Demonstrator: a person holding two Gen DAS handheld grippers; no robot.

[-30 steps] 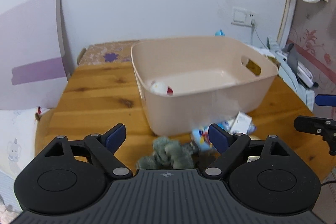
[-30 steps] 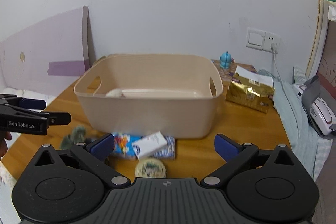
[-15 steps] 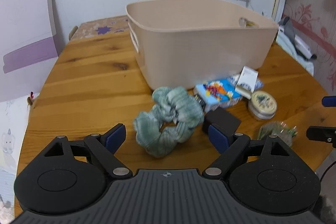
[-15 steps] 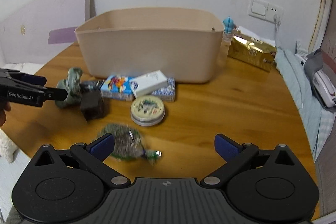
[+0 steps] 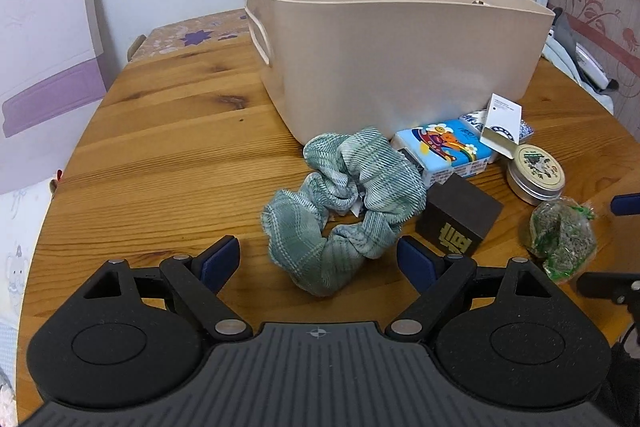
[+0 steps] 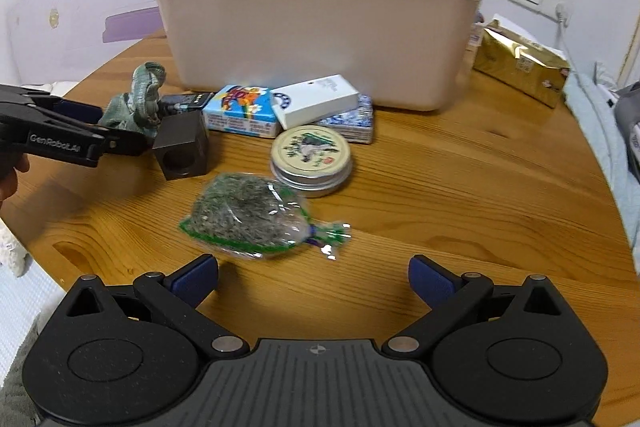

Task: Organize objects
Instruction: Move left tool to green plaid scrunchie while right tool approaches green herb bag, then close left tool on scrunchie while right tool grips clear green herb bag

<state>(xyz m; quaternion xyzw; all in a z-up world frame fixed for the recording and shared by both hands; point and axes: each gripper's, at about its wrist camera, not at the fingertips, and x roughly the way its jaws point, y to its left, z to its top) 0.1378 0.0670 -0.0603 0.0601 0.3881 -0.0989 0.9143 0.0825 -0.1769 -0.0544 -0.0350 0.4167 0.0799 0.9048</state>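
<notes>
A beige plastic bin (image 5: pixel 400 55) stands on the round wooden table (image 5: pixel 168 155); it also shows in the right wrist view (image 6: pixel 316 35). In front of it lie a green scrunchie (image 5: pixel 344 203), a dark cube (image 5: pixel 458 219), a blue cartoon pack (image 5: pixel 444 151), a white box (image 6: pixel 316 101), a round tin (image 6: pixel 312 161) and a clear bag of green herbs (image 6: pixel 244 217). My left gripper (image 5: pixel 318 261) is open, low, just short of the scrunchie. My right gripper (image 6: pixel 314 277) is open, just short of the herb bag.
A gold foil packet (image 6: pixel 520 63) lies right of the bin. A purple and white board (image 5: pixel 44 67) leans on the wall at left. A blue patterned pack (image 6: pixel 352 119) lies under the white box. The left gripper's side shows in the right wrist view (image 6: pixel 60 139).
Both grippers have dropped from above the bin to table level and closed in on the items in front of it. Both stayed open.
</notes>
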